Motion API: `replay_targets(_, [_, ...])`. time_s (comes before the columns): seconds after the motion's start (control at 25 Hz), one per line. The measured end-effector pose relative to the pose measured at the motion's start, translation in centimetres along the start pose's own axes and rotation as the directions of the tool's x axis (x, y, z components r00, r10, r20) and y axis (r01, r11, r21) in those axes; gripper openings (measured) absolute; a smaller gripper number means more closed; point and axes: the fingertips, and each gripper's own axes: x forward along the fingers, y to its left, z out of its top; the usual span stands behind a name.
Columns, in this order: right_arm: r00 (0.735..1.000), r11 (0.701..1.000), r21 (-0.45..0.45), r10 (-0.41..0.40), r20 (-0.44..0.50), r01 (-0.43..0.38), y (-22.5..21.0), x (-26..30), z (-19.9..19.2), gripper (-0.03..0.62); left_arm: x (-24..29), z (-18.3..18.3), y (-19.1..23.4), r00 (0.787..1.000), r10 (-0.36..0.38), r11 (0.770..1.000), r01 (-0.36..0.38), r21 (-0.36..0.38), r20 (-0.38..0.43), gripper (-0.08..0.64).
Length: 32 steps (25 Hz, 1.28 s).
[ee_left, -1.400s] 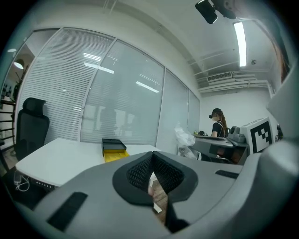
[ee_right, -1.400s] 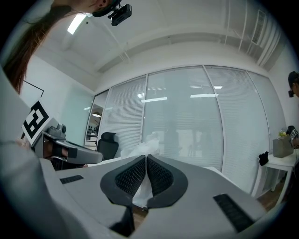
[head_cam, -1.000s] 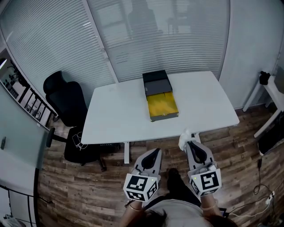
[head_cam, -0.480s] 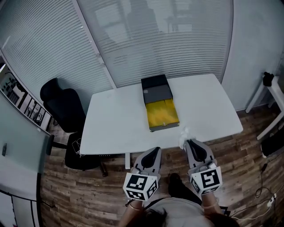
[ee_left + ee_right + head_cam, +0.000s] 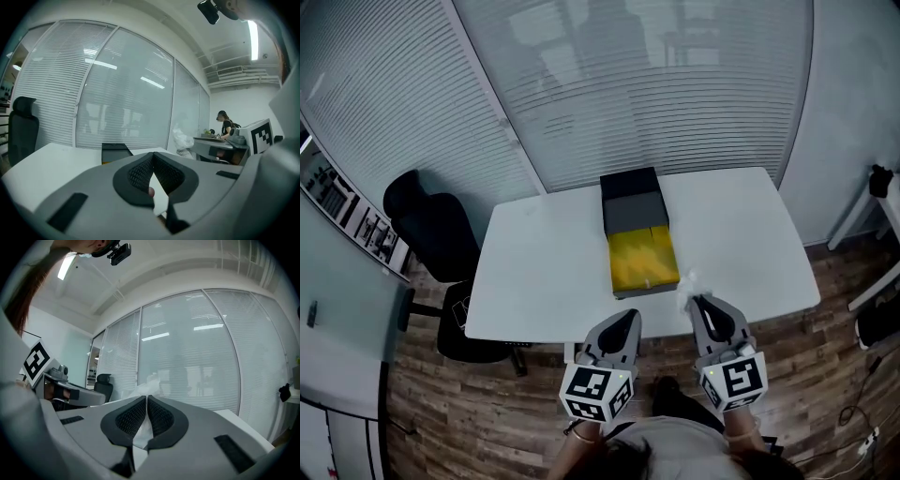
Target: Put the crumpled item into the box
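Note:
A box (image 5: 641, 259) with a yellow inside lies open on the white table (image 5: 544, 272), its dark lid (image 5: 632, 204) folded back toward the window. My right gripper (image 5: 696, 302) is shut on a crumpled white item (image 5: 687, 286), which sticks out past the jaw tips just over the table's near edge, right of the box. In the right gripper view the white item (image 5: 146, 390) is pinched between the pads. My left gripper (image 5: 632, 318) hovers at the near edge, shut and holding nothing. In the left gripper view the box (image 5: 116, 153) shows ahead.
A black office chair (image 5: 431, 225) stands left of the table. Glass walls with blinds run behind it. A white stand (image 5: 877, 211) is at the right. The floor is wood planks. In the left gripper view a person (image 5: 226, 126) sits at a desk far off.
Both grippers have come nearer to the table; the crumpled item now reaches over its near edge beside the box. The hold on it is unchanged.

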Motion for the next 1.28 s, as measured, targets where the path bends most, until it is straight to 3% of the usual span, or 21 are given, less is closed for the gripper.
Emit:
replay_targets(0.52, [0.997,0.997,0.011,0.073,-0.019,-0.073,-4.1,6.3,-1.3,0.034,5.9,0.6,3.0,0.997,0.081,0.997,-0.081,-0.009,-0.015,0.017])
replay_targets(0.8, [0.992,0.992,0.003,0.123,-0.041,-0.123,-3.8,8.8,-1.7,0.034,6.3,0.8,5.0,0.992,0.124,0.992,-0.124,-0.023,-0.020,0.017])
replay_targets(1.28, [0.988,0.990,-0.019,0.135,-0.076,-0.137,-3.0,13.2,-2.7,0.035,9.2,1.6,8.9,0.996,0.093,0.995,-0.093,-0.023,-0.009,0.017])
